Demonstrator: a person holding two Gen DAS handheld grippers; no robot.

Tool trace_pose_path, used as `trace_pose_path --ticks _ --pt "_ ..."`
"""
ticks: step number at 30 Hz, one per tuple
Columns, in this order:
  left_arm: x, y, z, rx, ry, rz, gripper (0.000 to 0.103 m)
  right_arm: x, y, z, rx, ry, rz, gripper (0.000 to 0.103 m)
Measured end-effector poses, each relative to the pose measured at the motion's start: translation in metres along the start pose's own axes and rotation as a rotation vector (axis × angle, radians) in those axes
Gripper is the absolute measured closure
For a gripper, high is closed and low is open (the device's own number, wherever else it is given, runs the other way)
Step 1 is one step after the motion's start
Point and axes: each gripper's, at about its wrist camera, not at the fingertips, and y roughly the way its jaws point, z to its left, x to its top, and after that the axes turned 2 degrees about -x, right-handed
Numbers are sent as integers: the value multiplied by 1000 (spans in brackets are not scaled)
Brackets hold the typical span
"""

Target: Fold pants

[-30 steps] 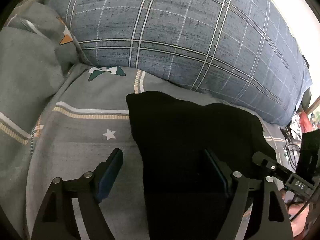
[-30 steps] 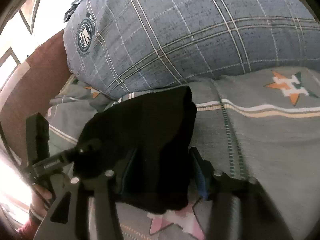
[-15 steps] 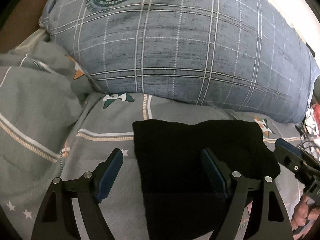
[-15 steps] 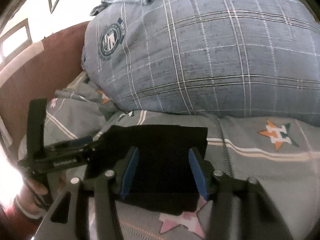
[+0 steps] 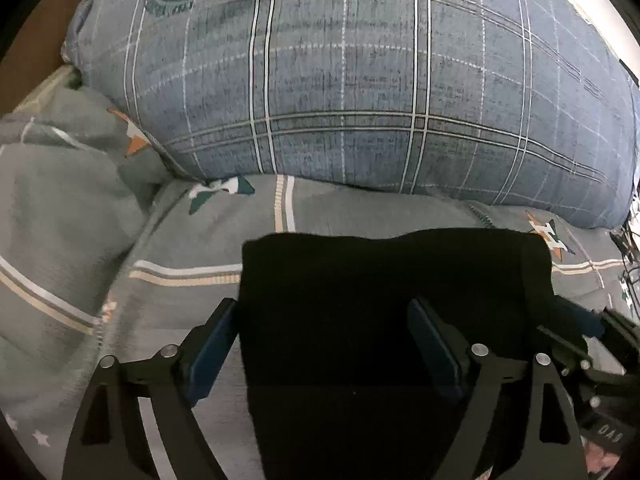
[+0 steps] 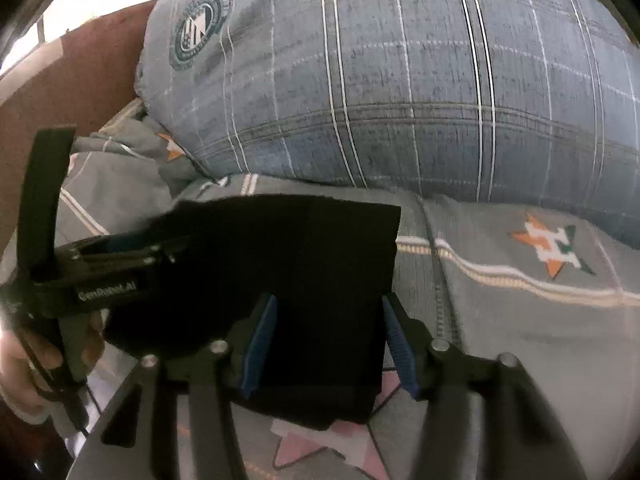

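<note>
While a plump blue plaid pillow (image 5: pixel 360 92) backs the grey star-print bedspread (image 5: pixel 80 240), the black pants (image 5: pixel 380 300) lie on it as a flat, matte rectangle. Left hand-held gripper (image 5: pixel 324 344): jaws opening, wide, astride the left edge. Right hand-held gripper (image 6: pixel 326 346): half-open astride the right edge, pads clear.

White lettering on the left hand-held gripper (image 6: pixel 106 256) reads roughly "GenRobot.AI" — the round crest on the plaid pillow (image 6: pixel 198 26) is too blurred to read.
</note>
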Motion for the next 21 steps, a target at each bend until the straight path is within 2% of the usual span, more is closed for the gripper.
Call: trace_pose_path --ticks 5,9,12,15,21 --pt "0 -5 1 0 -13 0 17 0 -10 -2 9 21 -27 48" --pt "-4 -26 -2 10 5 -41 17 1 -36 1 4 35 -91 48" --pt "-10 -49 -4 18 1 -88 17 -1 -52 7 -16 30 -126 40" --pt "-19 -69 -5 29 -1 -120 17 -6 -67 14 -38 20 -151 40" --pt "-47 -112 -10 83 18 -169 16 -18 -93 23 -60 29 -183 31"
